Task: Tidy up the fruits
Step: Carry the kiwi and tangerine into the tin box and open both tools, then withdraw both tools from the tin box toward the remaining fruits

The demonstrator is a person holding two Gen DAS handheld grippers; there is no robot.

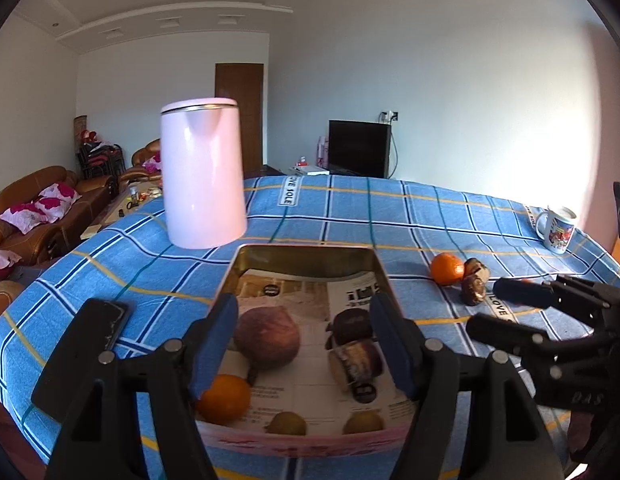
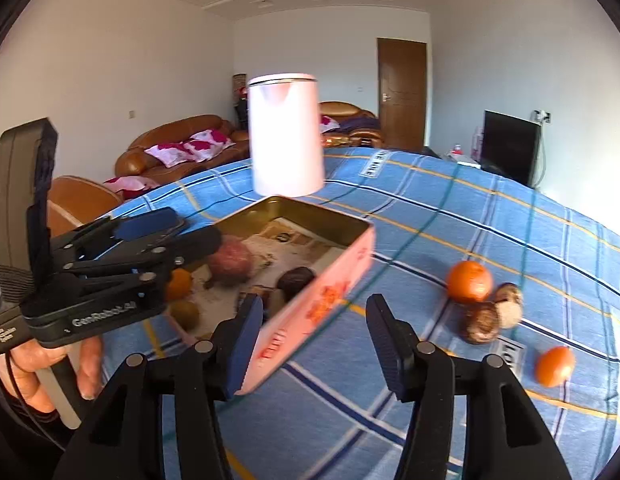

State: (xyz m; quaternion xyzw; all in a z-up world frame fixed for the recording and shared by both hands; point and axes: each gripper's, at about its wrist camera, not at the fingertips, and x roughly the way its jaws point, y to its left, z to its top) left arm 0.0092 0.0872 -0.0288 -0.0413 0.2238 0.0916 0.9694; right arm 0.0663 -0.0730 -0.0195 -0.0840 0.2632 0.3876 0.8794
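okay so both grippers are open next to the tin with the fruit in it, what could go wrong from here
1. Two oranges and brown fruits lie loose on the tablecloth; a nudge may roll them away.
2. The kettle stands close behind the tin, so a reach over it could bump it.
3. The left gripper and right gripper work close together and may collide.

tin (image 1: pixel 305 258) on table (image 1: pixel 390 216) | kettle (image 1: pixel 201 176) behind | mug (image 1: pixel 558 228) right (far corner)

Bright daylight from the right, fisheye-bent edges, slight motion blur.
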